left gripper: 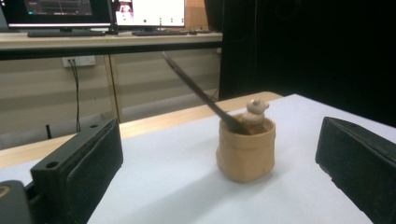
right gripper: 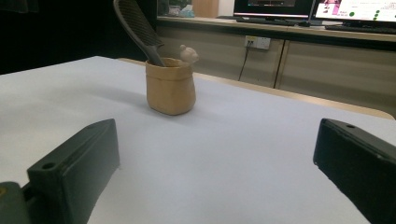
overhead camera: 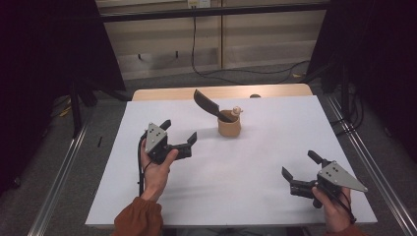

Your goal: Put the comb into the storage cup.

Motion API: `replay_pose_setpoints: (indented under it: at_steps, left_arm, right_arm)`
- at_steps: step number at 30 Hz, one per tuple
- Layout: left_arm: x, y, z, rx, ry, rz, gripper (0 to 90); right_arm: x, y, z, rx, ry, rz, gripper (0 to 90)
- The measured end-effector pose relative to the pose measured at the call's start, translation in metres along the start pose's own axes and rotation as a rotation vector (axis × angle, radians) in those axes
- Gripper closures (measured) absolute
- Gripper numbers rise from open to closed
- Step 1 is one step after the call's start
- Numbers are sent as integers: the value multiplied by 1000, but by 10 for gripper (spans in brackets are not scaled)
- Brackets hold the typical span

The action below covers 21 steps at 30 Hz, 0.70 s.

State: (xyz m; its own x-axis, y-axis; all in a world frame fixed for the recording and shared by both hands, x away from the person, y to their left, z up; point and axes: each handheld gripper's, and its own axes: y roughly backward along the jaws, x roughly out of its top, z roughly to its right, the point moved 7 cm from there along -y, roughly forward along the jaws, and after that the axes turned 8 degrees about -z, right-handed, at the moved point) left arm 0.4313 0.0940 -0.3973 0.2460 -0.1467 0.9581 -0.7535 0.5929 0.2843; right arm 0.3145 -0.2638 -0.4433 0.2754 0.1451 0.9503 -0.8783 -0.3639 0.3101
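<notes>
A small tan pot (overhead camera: 229,127) stands upright on the white table (overhead camera: 255,167), toward the back middle. A dark comb (overhead camera: 206,103) leans out of it to the left, and a small beige figure (overhead camera: 237,111) sits at its rim. My left gripper (overhead camera: 180,132) hovers open to the left of the pot, nothing between its jaws. My right gripper (overhead camera: 300,165) rests open near the front right corner, also holding nothing. The left gripper view has the pot (left gripper: 246,151) between the jaws and farther off, with the comb (left gripper: 201,92). The right gripper view has the pot (right gripper: 170,86) and comb (right gripper: 137,29) farther away.
A wooden strip (overhead camera: 162,93) runs along the table's far edge. Cables (overhead camera: 231,73) lie on the floor behind. Metal rails (overhead camera: 59,182) flank both sides. Monitors and keyboards (right gripper: 327,14) sit on a desk in the background.
</notes>
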Motion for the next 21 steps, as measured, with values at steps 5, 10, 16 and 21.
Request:
replay_pose_setpoints:
  at_steps: [5,10,16,21]
  left_arm:
    - [-7,8,-1,5,5,-8,11]
    - [-10,16,1,15,-7,-8,16]
    - [-20,29,2,28,11,-4,17]
    - [-29,42,1,47,23,-9,18]
  right_arm:
    - [0,1,1,-5,5,3,0]
    - [0,1,1,-6,6,2,0]
    - [1,1,0,-3,0,5,0]
    - [1,3,1,-9,2,8,0]
